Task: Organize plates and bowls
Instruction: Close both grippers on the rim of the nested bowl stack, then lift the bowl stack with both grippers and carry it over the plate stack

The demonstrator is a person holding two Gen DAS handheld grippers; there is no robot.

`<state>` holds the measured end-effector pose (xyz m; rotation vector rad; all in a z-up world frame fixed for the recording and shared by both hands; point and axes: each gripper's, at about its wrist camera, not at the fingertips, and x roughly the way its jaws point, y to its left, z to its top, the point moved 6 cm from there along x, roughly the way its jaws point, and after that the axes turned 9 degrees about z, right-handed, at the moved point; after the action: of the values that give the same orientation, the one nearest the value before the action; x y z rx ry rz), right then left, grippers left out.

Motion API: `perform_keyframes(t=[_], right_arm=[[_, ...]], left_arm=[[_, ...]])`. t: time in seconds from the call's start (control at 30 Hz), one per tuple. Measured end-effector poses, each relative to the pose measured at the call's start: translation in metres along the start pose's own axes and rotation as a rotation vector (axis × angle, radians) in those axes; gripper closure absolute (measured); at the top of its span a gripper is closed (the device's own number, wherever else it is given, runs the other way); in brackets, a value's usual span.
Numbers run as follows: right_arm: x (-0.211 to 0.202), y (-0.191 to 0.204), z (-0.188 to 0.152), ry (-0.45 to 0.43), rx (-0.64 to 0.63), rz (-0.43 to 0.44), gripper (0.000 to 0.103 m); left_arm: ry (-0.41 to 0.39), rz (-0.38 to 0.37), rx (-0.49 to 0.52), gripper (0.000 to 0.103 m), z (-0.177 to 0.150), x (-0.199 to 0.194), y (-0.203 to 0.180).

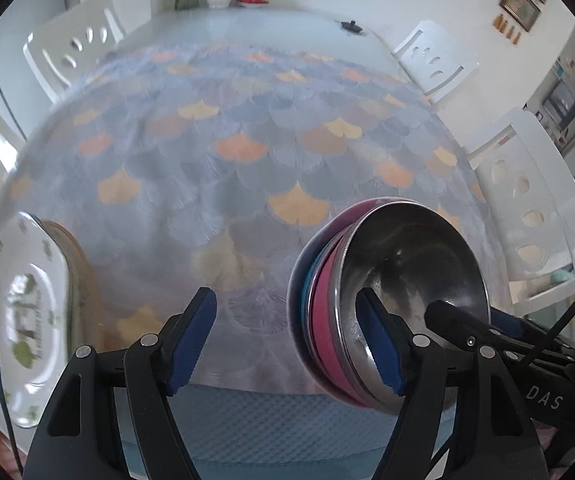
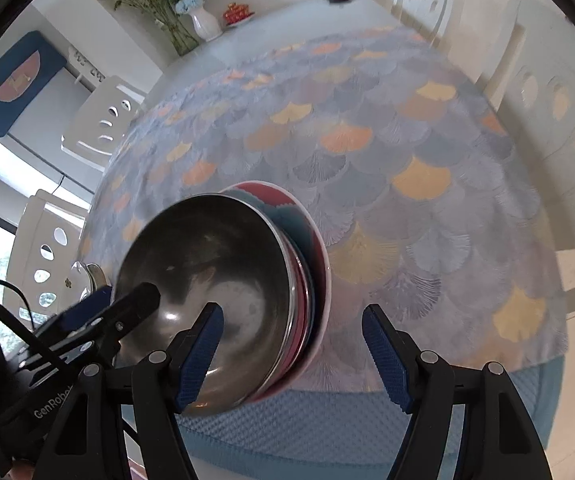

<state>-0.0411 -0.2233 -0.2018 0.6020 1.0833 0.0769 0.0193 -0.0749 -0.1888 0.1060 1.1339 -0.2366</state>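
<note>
Both hand-held grippers spread wide over the bowl stack

On the tabletop [image 1: 247, 184] with its fan-patterned cloth, a steel bowl [image 1: 415, 280] sits nested on red and teal bowls [image 1: 323, 312], lower right in the left view, lower left in the right. The left hand-held gripper [image 1: 287, 336] and right hand-held gripper [image 2: 293, 354] each stand spread, gripping nothing. A white printed plate [image 1: 31, 312] lies at far left.

"DAS" on right gripper [image 1: 543, 390] body; "GenRobot", cut off, on left gripper [image 2: 53, 402] body.
</note>
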Motion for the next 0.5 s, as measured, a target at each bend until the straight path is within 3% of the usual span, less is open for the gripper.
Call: perform_keyframes(t=[0.17, 0.4, 0.47, 0.5], right_arm=[[0.015, -0.004, 0.006, 0.026, 0.014, 0.023, 0.033], [0.026, -0.003, 0.015, 0.016, -0.006, 0.065, 0.034], [0.028, -0.004, 0.016, 0.013, -0.002, 0.094, 0.036], [0.031, -0.004, 0.016, 0.021, 0.008, 0.118, 0.045]], left_arm=[[0.026, -0.004, -0.024, 0.033, -0.001, 0.014, 0.002], [0.067, -0.087, -0.058, 0.036, -0.001, 0.031, 0.000], [0.094, -0.159, -0.078, 0.050, -0.002, 0.036, -0.003], [0.102, -0.191, -0.084, 0.055, -0.002, 0.037, -0.005]])
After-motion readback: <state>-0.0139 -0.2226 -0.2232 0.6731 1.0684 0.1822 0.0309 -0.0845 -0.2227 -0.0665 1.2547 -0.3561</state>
